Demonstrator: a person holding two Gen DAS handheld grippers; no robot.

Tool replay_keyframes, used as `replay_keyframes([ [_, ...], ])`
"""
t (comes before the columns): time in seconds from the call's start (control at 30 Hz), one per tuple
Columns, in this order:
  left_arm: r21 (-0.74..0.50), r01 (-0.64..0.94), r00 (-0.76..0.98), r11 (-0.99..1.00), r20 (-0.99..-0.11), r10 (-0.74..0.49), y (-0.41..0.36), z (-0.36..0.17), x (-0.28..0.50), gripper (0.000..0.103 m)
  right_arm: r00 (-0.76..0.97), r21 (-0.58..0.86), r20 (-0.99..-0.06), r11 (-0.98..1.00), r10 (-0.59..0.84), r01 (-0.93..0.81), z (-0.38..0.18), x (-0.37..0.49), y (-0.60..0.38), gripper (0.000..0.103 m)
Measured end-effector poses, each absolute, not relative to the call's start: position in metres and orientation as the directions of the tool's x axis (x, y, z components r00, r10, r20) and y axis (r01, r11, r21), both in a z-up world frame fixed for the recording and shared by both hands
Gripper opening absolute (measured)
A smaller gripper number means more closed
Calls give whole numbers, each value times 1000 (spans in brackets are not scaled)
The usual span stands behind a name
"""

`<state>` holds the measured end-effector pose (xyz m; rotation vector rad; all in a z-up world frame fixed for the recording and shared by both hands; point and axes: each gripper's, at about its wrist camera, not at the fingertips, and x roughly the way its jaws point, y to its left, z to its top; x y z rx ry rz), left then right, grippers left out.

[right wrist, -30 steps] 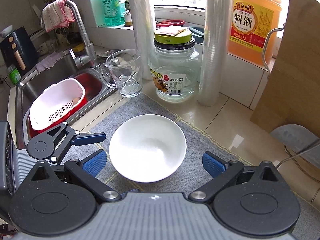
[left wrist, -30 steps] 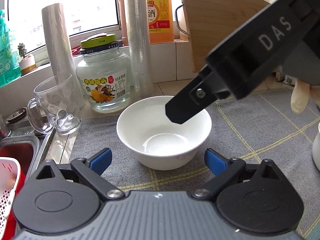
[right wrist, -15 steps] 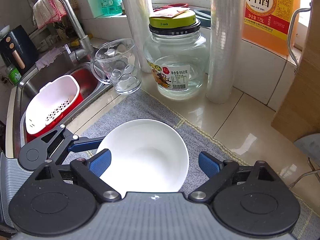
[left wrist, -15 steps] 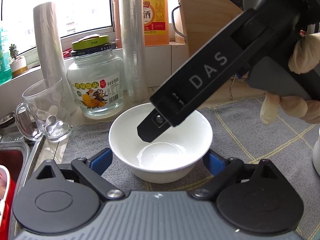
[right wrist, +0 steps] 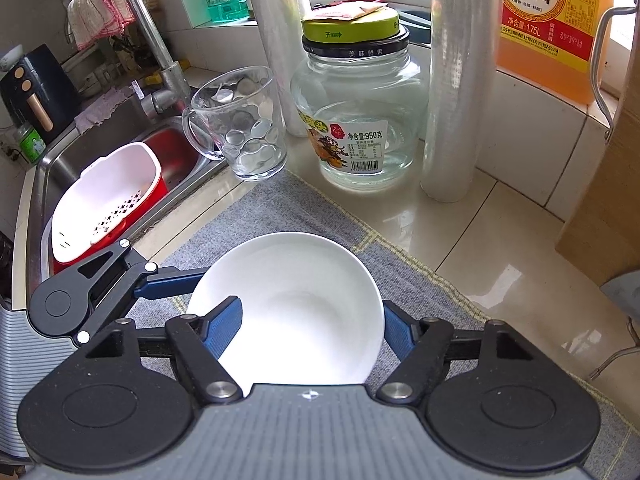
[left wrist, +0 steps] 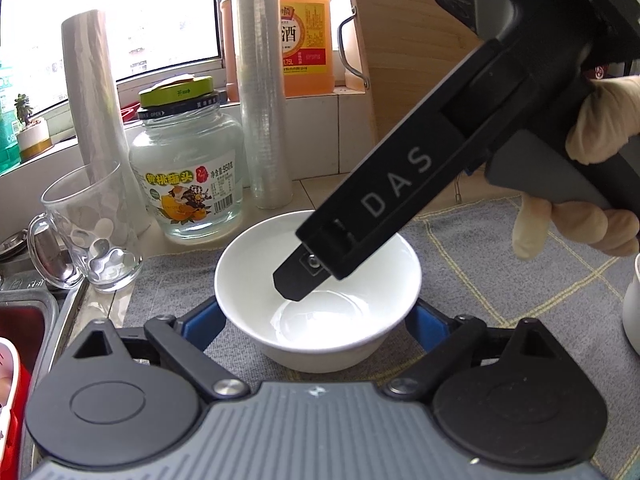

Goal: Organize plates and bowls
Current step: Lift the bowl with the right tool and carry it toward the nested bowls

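Right gripper [right wrist: 312, 326]: clamped on the bowl [right wrist: 296, 304], one blue pad inside the rim, the other outside the wall.
Left gripper [left wrist: 316, 320]: jaws spread, pads flanking the bowl's sides; contact could not be told.
Step advice: likely a lift; keep the bowl level and the pinch firm, since glazed rims slip.
Mat [right wrist: 280, 208]: grey woven cloth under the bowl, soft, checked with yellow lines.
Jar [right wrist: 356, 116]: clear rounded glass, green lid, well behind.
Mug [right wrist: 244, 124]: dimpled glass, near the sink.
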<state>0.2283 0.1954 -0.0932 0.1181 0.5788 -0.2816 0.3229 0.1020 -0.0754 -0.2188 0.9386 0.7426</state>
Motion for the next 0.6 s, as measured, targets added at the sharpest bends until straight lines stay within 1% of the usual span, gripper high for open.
replay_keyframes([
  [0.13,29,301,798,953,-555,-235,194,-92,227,95,372,132,-799,741,473,-659,-75,321,102,79],
  [0.33,27,315,791,949,-559,-247,191,-87,218,95,363,160,-795,746,486,-646,-70,315,95,80],
  [0.6,36,341,781,939,-566,-262,180,-74,196,95,374,164,-787,750,491,-640,-60,290,82,80],
])
